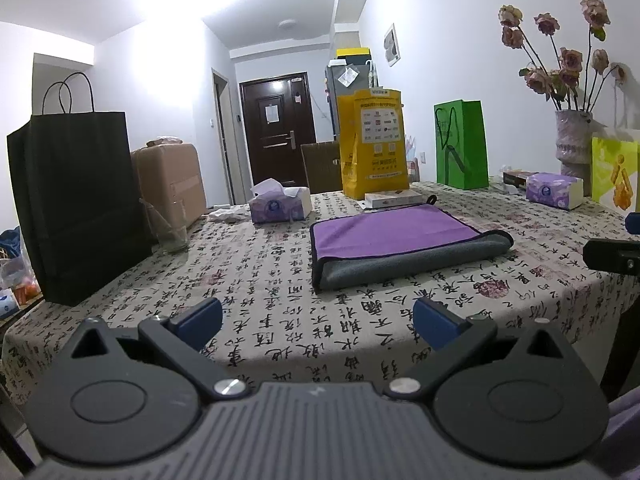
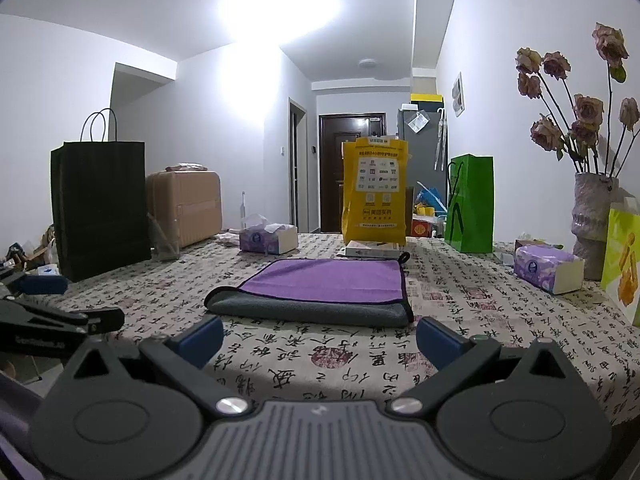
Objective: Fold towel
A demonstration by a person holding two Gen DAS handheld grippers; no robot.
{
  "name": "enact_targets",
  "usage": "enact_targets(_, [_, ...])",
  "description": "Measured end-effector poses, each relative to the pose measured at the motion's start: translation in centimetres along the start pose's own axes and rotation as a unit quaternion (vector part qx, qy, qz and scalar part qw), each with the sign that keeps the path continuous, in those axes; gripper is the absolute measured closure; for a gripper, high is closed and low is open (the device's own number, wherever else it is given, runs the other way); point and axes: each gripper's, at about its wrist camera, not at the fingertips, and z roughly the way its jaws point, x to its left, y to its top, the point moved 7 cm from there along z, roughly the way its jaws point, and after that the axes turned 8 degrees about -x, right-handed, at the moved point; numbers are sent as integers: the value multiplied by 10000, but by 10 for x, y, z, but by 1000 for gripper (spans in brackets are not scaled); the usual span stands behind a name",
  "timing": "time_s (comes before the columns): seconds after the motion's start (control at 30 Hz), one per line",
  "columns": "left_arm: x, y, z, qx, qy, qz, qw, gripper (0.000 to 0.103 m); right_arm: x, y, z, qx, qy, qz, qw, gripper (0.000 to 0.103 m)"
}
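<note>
A purple towel with a grey underside [image 1: 394, 240] lies folded on the patterned tablecloth [image 1: 256, 276], the grey layer showing along its near edge. It also shows in the right wrist view [image 2: 324, 286]. My left gripper [image 1: 318, 322] is open and empty, held back near the table's front edge, short of the towel. My right gripper [image 2: 320, 340] is open and empty, just in front of the towel's near grey edge. The right gripper's side shows at the right edge of the left wrist view [image 1: 612, 258], and the left gripper's side shows at the left of the right wrist view [image 2: 60, 316].
A black paper bag [image 1: 80, 204] and a glass [image 1: 170, 228] stand at the left. Tissue boxes [image 1: 280, 204] [image 2: 548, 268], a yellow bag [image 1: 372, 144], a green bag [image 1: 462, 144], a flat box [image 1: 394, 199] and a vase of flowers [image 1: 572, 148] line the back and right.
</note>
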Motion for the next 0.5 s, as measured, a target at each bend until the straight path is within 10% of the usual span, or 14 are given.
enact_targets(0.5, [-1,0,-2,-42,21,26,10000,0,-1,0,-1,-20,-18,21,10000,0])
